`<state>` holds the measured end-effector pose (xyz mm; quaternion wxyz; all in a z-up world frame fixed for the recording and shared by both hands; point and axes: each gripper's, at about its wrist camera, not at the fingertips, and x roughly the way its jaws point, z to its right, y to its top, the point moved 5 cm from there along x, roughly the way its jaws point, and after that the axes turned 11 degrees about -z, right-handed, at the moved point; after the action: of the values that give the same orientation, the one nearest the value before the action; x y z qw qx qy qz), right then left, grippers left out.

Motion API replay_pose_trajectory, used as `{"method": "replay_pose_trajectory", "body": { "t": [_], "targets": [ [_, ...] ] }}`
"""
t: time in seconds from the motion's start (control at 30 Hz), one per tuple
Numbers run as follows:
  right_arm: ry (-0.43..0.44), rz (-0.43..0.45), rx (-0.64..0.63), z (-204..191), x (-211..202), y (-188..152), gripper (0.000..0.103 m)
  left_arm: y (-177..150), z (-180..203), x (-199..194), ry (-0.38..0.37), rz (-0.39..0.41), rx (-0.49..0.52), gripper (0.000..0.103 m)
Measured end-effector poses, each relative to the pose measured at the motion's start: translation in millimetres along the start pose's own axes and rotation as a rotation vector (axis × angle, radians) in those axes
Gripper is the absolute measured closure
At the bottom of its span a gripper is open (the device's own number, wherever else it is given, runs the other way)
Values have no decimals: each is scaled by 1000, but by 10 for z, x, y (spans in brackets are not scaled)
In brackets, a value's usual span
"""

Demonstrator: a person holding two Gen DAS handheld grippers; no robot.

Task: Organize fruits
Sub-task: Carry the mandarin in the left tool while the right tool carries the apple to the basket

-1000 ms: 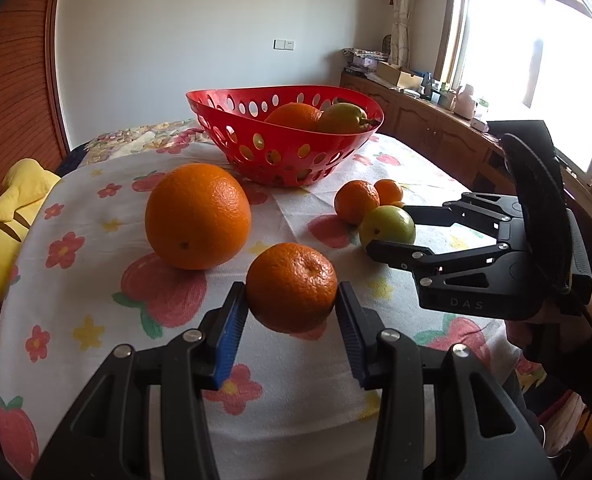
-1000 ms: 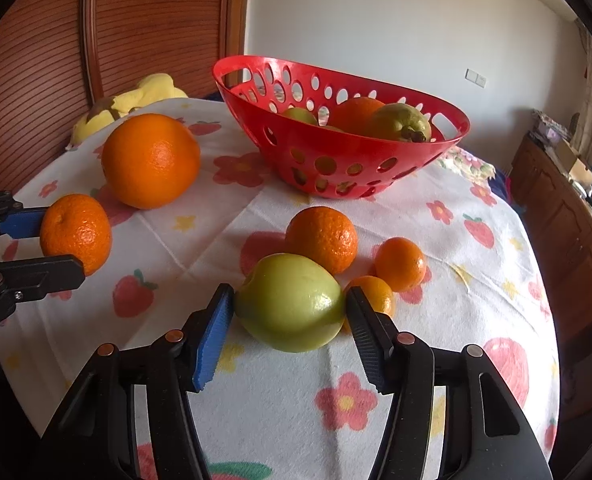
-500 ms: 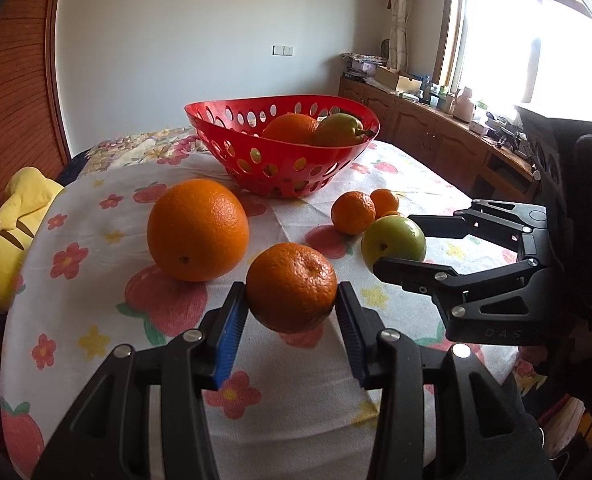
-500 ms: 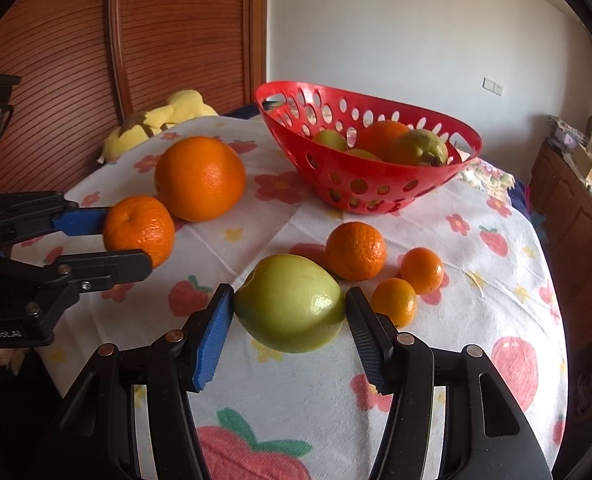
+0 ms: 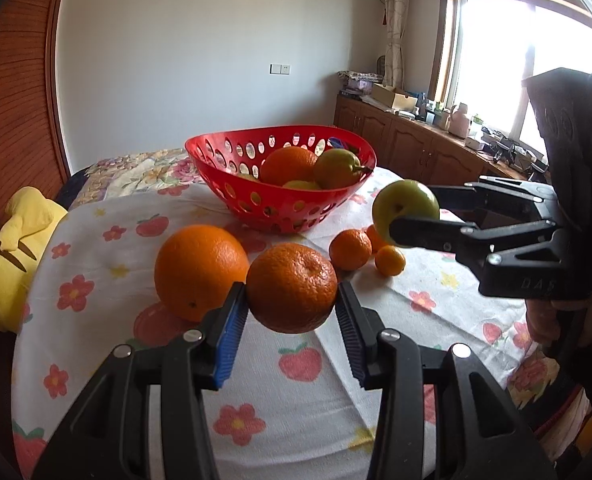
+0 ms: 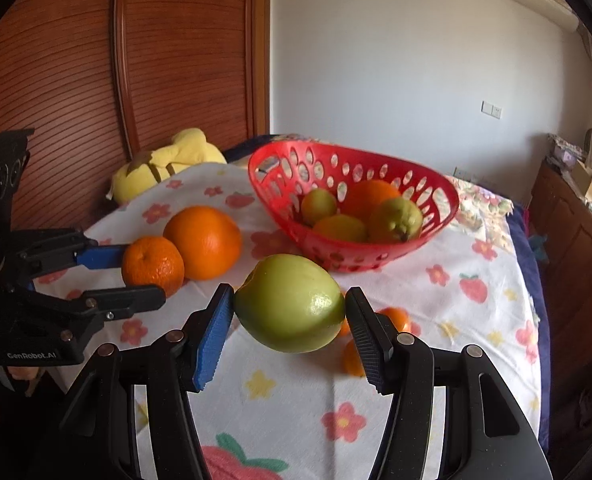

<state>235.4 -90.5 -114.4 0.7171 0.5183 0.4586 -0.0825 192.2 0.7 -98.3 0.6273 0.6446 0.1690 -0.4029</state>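
Note:
My left gripper (image 5: 292, 312) is shut on a mandarin (image 5: 292, 286), held just above the flowered tablecloth beside a big orange (image 5: 200, 268). In the right wrist view the same mandarin (image 6: 152, 266) sits between the left gripper's fingers (image 6: 108, 256). My right gripper (image 6: 288, 320) is shut on a green apple (image 6: 290, 303), lifted off the cloth in front of the red basket (image 6: 435, 228). The apple (image 5: 405, 210) shows at the right in the left wrist view. The red basket (image 5: 280, 210) holds an orange, a pear and other fruit.
Three small mandarins (image 5: 349, 249) lie on the cloth between basket and apple. A yellow plush toy (image 5: 20, 248) rests at the table's left edge. A wooden sideboard (image 5: 435, 148) with clutter runs under the window. A wood-panelled wall (image 6: 96, 80) stands behind the table.
The right gripper has risen with the green apple, lifting it off the cloth toward the basket's height. The left gripper keeps the mandarin and has barely moved.

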Motion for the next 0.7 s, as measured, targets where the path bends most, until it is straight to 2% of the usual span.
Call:
{"method": "replay_pose_trajectory", "body": {
  "t": [0.4,0.7],
  "targets": [
    [9,18,-8,213,106,522,44,439,-196,25,-5,39,-27,60],
    [36,-26,-18,290,502,854,44,689,-355,134,-8,20,-37,60]
  ]
}}
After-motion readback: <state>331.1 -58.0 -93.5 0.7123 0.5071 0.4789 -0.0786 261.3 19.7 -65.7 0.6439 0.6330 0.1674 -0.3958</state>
